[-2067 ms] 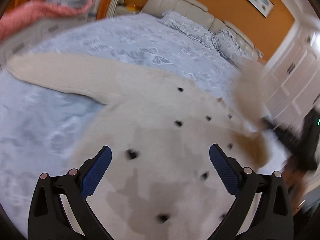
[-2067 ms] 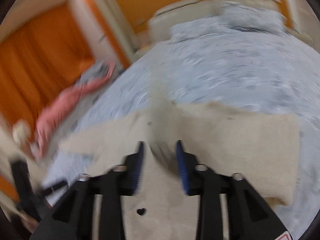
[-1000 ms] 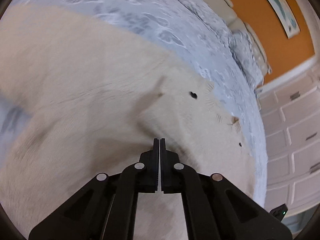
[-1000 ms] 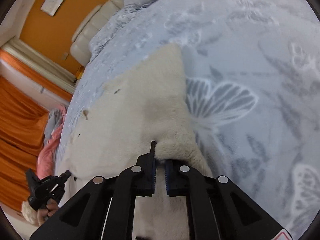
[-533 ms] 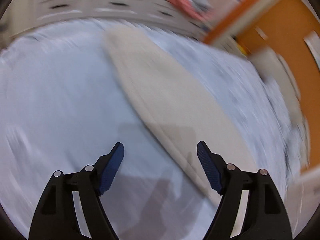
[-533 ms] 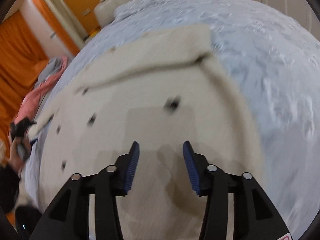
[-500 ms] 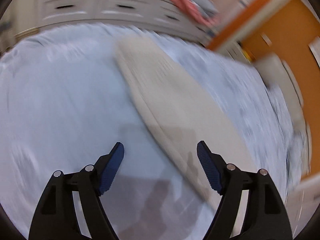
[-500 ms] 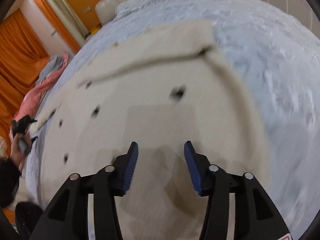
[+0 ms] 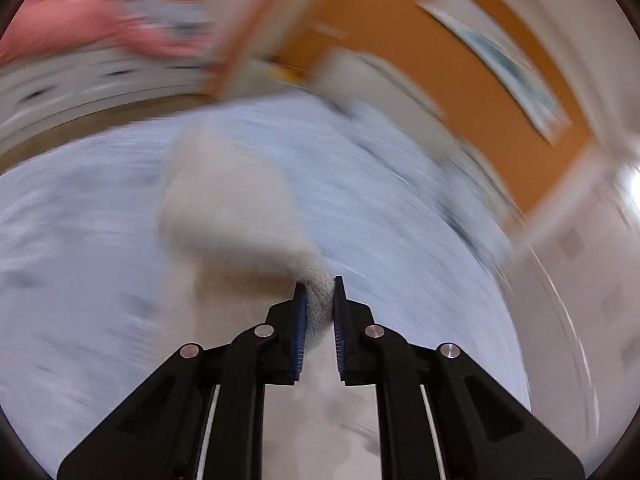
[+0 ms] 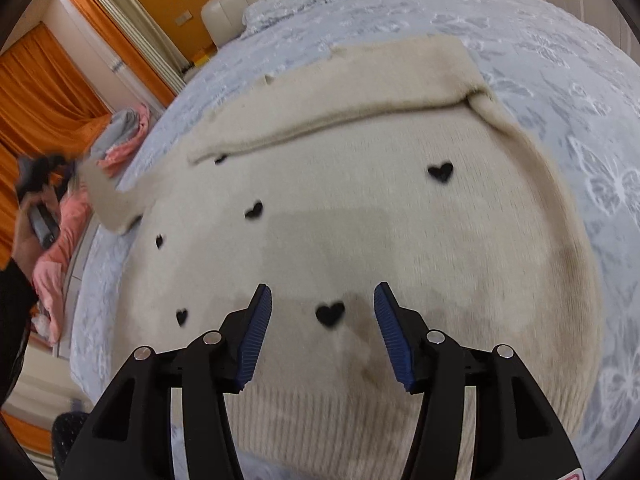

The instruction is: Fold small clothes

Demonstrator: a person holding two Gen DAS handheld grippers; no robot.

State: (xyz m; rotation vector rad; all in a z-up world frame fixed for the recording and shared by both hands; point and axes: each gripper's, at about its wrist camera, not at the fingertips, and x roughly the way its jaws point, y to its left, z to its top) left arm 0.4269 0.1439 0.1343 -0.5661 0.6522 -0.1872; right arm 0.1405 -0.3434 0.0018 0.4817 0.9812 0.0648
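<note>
Cream wool, dotted with black hearts, lay spread on the blue bedspread (image 10: 560, 92): the sweater (image 10: 360, 216) had one sleeve already across its chest, while the left gripper (image 9: 319, 308) was clenched on the other sleeve (image 9: 236, 208) and the right gripper (image 10: 323, 330) hung released above the hem. That sleeve probably wanted carrying low and flat across the body, parallel to the first, and releasing only once it lay smooth.

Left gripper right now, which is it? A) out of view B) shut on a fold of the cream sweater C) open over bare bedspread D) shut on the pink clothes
B: in the left wrist view the left gripper has its jaws pinched on a bunch of the cream sweater, lifted above the blue bedspread; the right gripper hovers open over the sweater.
</note>
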